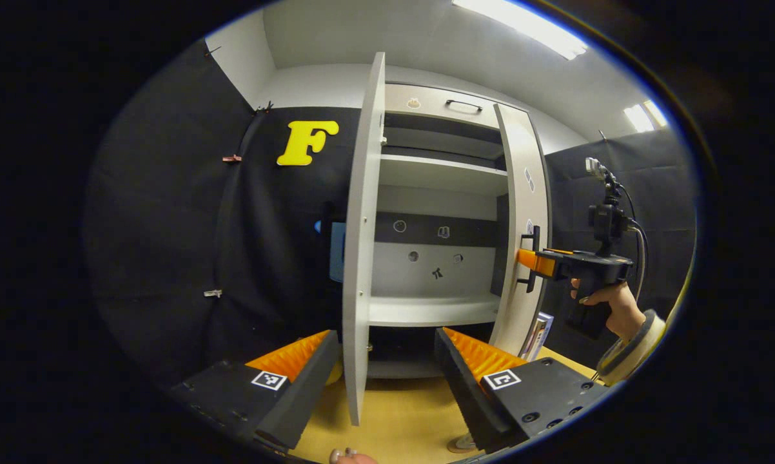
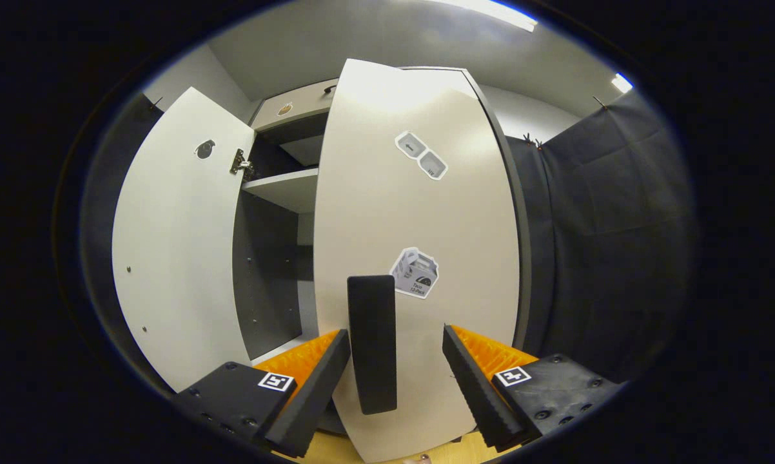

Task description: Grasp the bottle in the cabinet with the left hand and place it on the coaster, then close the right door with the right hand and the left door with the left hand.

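The cabinet stood upright on the counter, its long axis vertical, and was the biggest thing in both views. In the left gripper view its shelves ran level between the two doors, with open room above each. The left door swung out edge-on toward the camera, its thin edge running top to bottom and reaching down close to the counter. The right door stood partly open at the cabinet's other side, angled inward.

In the right gripper view the right door faced the camera broadly, its tall black handle upright between the right gripper fingers; the jaws stood wide, each finger clear of the handle on either side. Beyond that door's left edge a dark gap showed the cabinet interior, and the left door stood swung out past it.

From the left gripper view, the right gripper pointed at the right door by its handle, held by a hand; whether it touched the handle was hard to tell.

The left gripper sat low before the cabinet, jaws wide, with the left door's lower edge between its fingers and touching neither. The bottle could not be made out in either view; a pale object beside the right door's foot was too small to name.
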The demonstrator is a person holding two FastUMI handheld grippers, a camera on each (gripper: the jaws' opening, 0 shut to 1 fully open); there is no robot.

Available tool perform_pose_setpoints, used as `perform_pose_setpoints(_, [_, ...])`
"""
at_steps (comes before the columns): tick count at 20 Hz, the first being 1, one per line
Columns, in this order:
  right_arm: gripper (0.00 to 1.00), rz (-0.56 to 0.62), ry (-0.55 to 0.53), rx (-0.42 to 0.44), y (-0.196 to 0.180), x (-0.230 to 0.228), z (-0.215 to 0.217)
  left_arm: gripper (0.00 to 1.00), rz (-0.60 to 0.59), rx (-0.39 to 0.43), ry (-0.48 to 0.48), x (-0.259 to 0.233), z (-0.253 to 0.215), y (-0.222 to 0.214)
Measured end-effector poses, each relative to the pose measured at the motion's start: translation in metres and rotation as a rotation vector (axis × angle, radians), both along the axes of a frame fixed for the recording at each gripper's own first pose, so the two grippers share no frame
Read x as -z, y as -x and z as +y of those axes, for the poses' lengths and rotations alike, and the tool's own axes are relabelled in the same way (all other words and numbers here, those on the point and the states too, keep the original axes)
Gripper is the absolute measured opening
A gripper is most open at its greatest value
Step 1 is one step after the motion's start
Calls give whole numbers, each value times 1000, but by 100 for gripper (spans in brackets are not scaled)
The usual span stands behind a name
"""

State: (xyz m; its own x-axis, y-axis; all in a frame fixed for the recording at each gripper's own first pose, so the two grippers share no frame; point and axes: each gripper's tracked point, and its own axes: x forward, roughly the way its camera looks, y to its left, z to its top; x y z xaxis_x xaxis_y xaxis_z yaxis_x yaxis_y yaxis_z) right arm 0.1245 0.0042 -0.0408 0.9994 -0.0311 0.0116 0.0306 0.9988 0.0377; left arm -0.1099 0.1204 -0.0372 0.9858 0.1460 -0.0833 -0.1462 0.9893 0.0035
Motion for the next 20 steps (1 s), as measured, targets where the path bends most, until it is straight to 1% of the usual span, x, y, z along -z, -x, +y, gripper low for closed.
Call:
perform_pose_setpoints(4, [97, -22, 45, 16, -23, 3, 9, 95, -25, -113, -33, -11, 40, 1])
perform_pose_setpoints(7, [94, -27, 85, 30, -40, 6, 13, 95, -61, -143, -28, -30, 66, -10])
perform_pose_setpoints(10, [94, -29, 98, 44, -57, 8, 15, 94, -90, -141, -24, -47, 80, -26])
perform_pose_setpoints(14, [94, -13, 47, 41, -77, 15, 16, 94, -99, -129, 10, -50, 90, -50])
perform_pose_setpoints(16, [95, -11, 36, 15, -77, 16, 17, 94, -100, -123, 21, -52, 95, -60])
perform_pose_setpoints(18, [95, -9, 53, 0, -73, 17, 18, 94, -101, -117, 13, -55, 97, -67])
perform_pose_setpoints(20, [95, -6, 65, -29, -58, 16, 26, 94, -102, -105, 2, -57, 100, -79])
